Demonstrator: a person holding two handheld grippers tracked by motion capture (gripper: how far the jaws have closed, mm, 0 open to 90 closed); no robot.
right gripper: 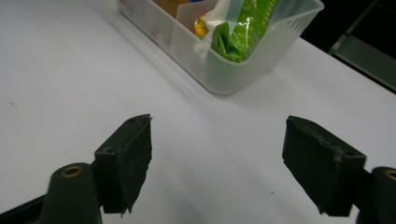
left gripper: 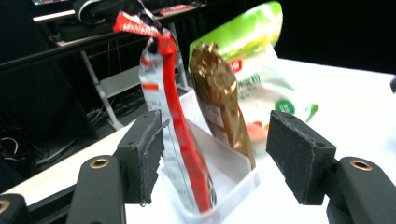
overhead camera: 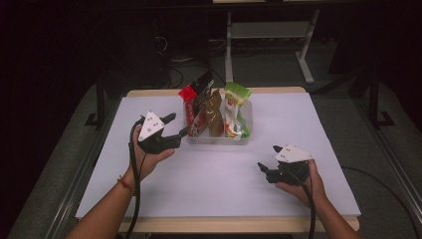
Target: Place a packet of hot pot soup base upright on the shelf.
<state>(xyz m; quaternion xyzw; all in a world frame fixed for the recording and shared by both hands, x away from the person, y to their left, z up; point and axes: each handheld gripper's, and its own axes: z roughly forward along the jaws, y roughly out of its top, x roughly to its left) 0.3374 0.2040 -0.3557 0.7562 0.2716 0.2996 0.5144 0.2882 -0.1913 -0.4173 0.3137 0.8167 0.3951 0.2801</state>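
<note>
I am holding my left tongs (overhead camera: 178,125) open beside the clear tub (overhead camera: 219,140) on the white bench (overhead camera: 209,174) — the red packet (left gripper: 180,140) is standing between the pads, untouched. A gold packet (left gripper: 219,93) and a green bag (left gripper: 254,56) are crowding behind it. My right tongs (overhead camera: 265,170) are resting open, well apart — packet print is too blurred to read.

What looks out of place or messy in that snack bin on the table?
Nothing is spilled or damaged. The red packet, gold packet and green bag stand upright in the clear bin, poking well above its rim and leaning a little.
</note>
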